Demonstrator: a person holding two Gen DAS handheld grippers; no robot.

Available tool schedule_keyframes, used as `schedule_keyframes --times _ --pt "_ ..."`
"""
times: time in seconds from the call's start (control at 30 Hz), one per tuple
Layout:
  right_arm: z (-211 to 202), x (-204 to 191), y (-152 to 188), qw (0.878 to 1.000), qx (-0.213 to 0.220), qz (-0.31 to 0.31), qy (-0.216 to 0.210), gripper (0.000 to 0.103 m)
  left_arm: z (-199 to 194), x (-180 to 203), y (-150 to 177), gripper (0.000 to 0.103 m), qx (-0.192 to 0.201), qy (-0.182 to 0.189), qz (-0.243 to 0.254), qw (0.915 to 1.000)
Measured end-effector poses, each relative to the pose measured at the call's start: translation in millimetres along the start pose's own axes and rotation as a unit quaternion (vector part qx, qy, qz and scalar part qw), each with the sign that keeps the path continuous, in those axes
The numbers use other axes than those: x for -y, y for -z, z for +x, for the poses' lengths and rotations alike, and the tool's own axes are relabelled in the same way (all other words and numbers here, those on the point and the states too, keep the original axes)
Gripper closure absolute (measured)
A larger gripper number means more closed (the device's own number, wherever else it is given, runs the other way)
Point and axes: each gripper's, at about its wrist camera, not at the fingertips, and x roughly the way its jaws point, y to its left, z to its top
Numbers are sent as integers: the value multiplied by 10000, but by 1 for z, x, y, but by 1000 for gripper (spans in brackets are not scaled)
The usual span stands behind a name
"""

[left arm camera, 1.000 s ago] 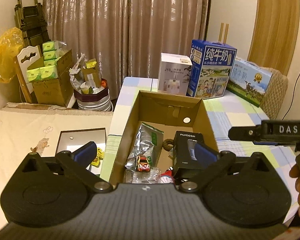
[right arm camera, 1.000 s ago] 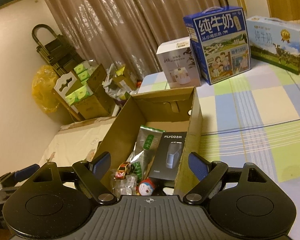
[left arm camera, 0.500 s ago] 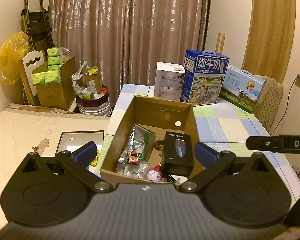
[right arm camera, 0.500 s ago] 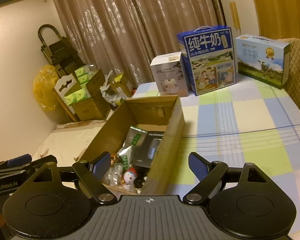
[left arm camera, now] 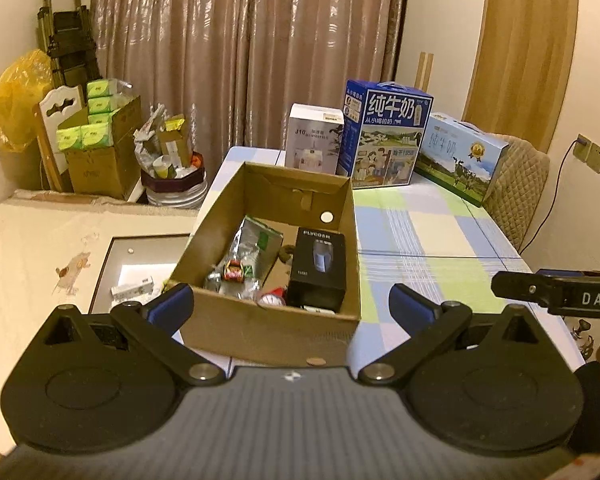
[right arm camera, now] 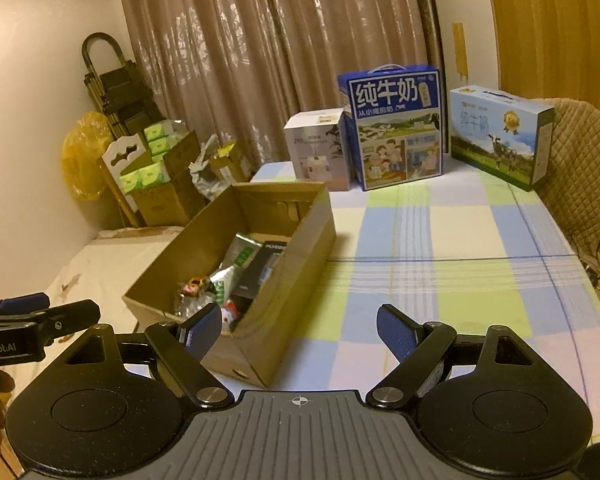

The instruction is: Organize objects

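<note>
Your left gripper is released and empty, jaws spread to either side of the box's near wall at frame centre. The box runs long axis straight away from you; car, pouch and black carton lie inside, mid-frame. Your right gripper, also released and empty, sees the box left of centre, angled toward upper right. Judgement: left is better aligned, dead ahead.

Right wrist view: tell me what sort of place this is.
Probably a room in a home, used partly for storage. A table with a checked cloth holds milk gift cartons, floor-length curtains hang behind, and boxes of tissue packs pile up in the corner.
</note>
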Motion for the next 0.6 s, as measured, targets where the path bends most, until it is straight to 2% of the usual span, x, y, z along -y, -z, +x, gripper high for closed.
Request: schedule_keyframes --times 0.33,0.6 --pt "-19 20 28 9998 -91 -77 142 21 -10 10 27 1 -174 -217 108 9996" --pt "-25 39 49 9992 -251 -67 297 21 -7 7 51 1 -394 -342 -45 9986"
